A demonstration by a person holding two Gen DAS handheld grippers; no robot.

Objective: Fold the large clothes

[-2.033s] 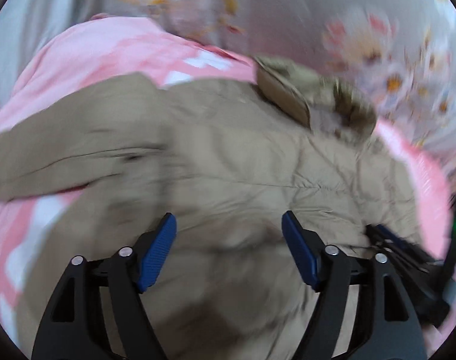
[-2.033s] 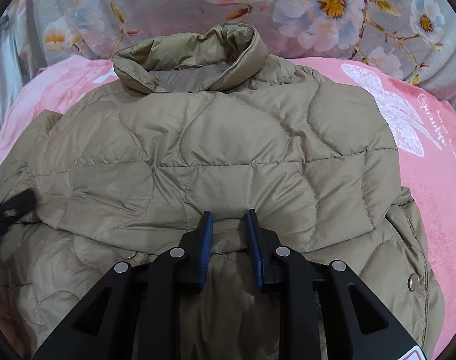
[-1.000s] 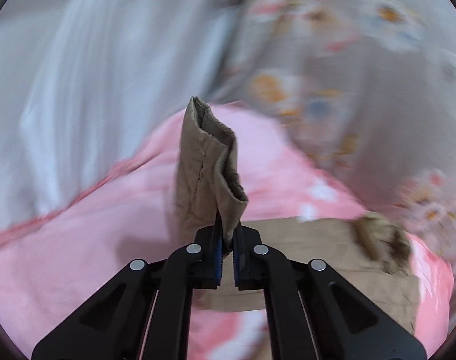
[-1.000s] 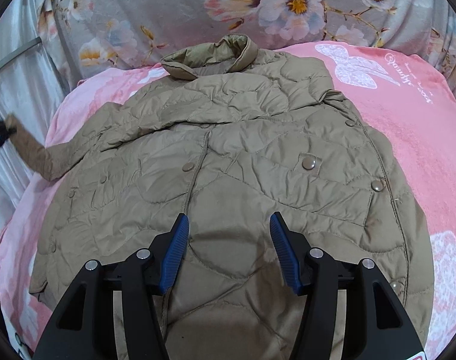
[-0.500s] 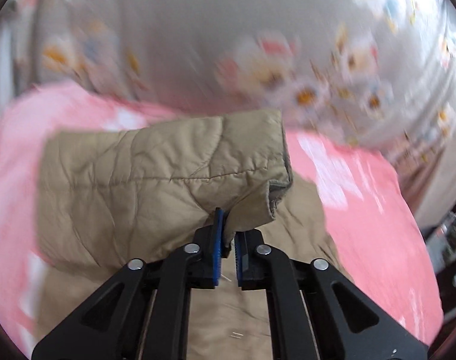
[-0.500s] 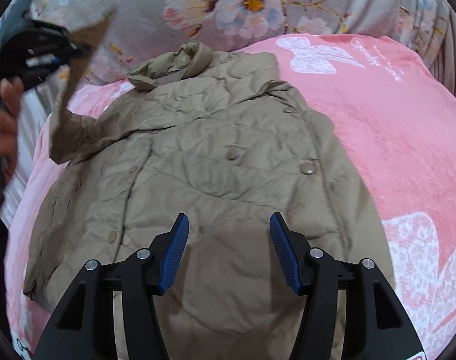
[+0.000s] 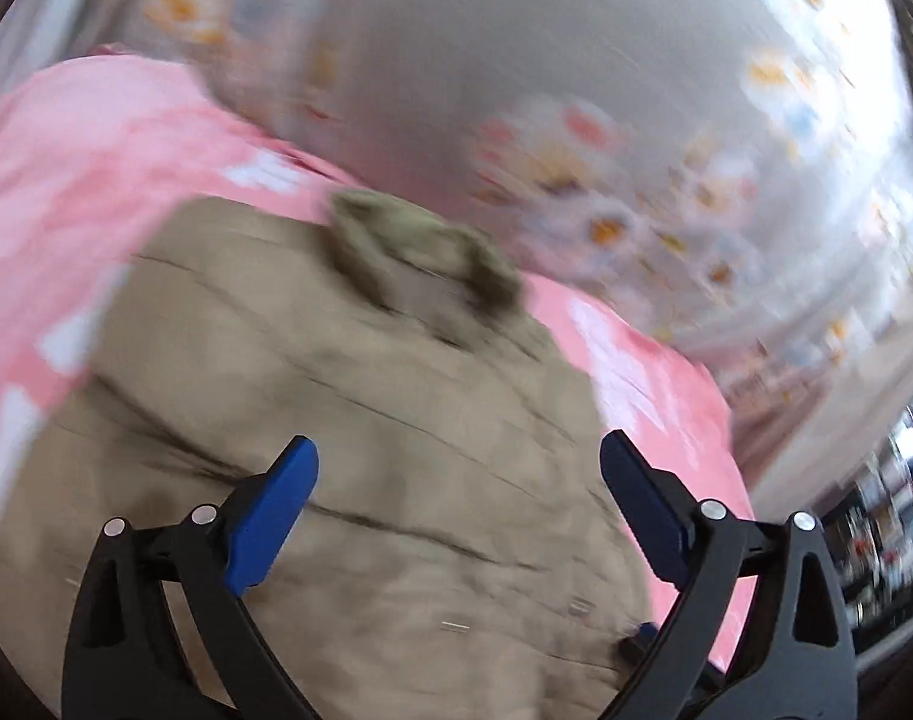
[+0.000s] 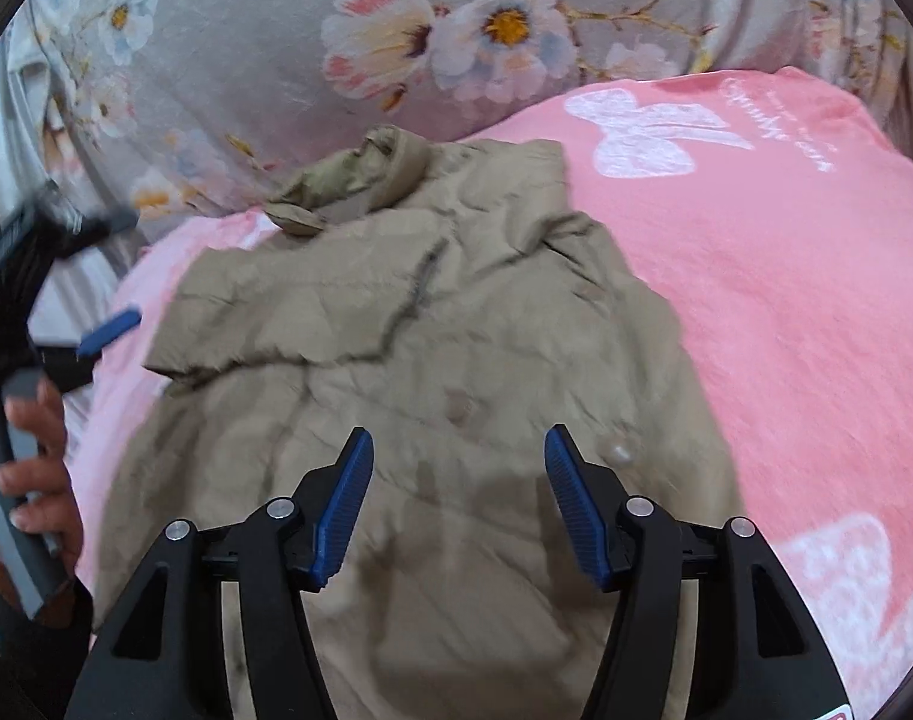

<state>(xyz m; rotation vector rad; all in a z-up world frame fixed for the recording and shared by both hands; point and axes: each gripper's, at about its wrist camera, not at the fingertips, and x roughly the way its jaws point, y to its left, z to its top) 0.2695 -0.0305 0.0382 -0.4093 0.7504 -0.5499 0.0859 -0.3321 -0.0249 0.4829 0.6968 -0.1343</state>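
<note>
Pink blanket (image 8: 786, 312) carries the tan jacket (image 8: 456, 360), collar far, hem near. Your right gripper (image 8: 458, 504) hovers spread over its near middle; your left gripper (image 7: 459, 501), also spread, sits left, so the unfolded right side is nearer your right.

The jacket (image 8: 432, 408) lies flat on the blanket (image 8: 786, 312), collar (image 8: 360, 180) at the far end toward the flowered cloth (image 8: 396, 42) behind. 1 sleeve (image 8: 300, 312) lies folded across the jacket's left chest. The right gripper (image 8: 458, 501) hangs over the near hem; the left gripper (image 8: 96, 276) is at the jacket's left side, off it.
</note>
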